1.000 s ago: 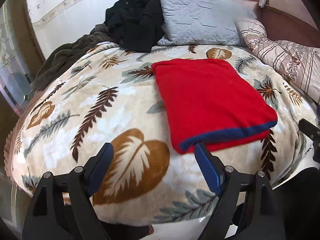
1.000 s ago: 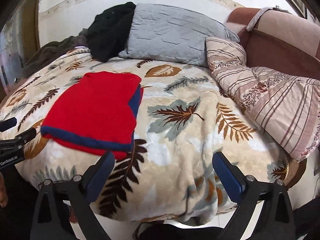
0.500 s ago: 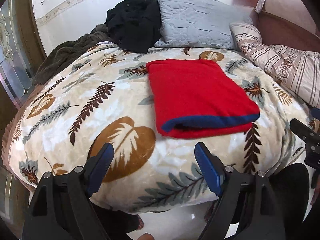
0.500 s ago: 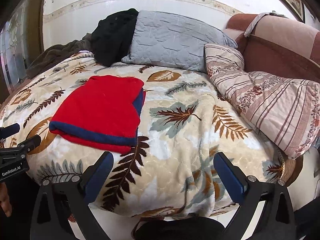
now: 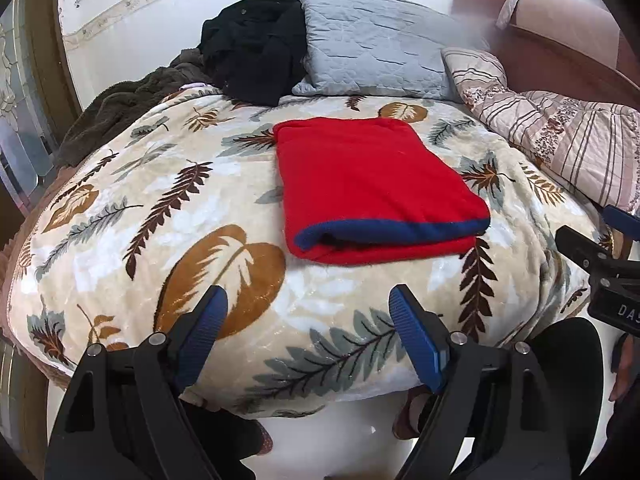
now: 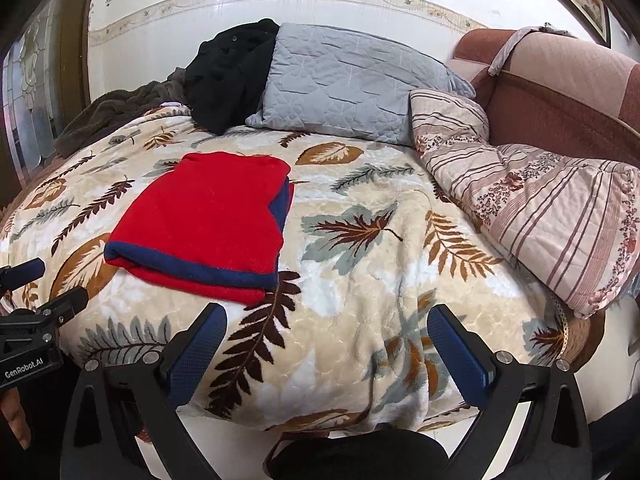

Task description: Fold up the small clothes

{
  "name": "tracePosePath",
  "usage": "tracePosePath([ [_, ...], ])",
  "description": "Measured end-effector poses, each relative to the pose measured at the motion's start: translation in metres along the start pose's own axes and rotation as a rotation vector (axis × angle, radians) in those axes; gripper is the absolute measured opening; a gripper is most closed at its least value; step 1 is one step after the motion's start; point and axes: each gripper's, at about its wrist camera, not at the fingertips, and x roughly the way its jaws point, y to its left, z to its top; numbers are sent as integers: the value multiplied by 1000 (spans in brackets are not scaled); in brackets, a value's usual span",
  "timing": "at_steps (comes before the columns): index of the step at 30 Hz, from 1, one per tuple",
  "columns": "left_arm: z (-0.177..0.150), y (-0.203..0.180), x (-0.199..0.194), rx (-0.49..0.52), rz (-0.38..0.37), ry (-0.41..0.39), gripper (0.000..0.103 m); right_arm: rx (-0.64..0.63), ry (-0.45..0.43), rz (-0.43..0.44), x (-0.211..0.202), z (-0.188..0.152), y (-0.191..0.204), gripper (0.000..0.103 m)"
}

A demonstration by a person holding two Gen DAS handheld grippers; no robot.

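With both your left tool (image 5: pixel 308 316) and right tool (image 6: pixel 326 336) wide and empty short of the bed (image 5: pixel 120 208), the folded red garment (image 5: pixel 372 184) could unfold if you snag its loose blue-trimmed edge.

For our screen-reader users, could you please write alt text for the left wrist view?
A folded red garment with a navy hem lies on a leaf-print blanket covering a bed. The left gripper hangs over the near edge, jaws open and empty. A grey pillow, black clothing and a striped quilt lie behind.
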Motion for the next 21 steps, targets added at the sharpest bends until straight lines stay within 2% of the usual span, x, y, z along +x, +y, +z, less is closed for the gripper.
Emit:
tracePosePath([
  [6,-1,-6,1,-15,-29,23,84,7,7,6,4,0,-2,101],
  [11,-1,-14,-5,-7,-60,6,83,14,17,4,9,1,-3,101],
  [21,0,-20,-3,6,-65,19,84,30,15,0,11,1,-10,101],
])
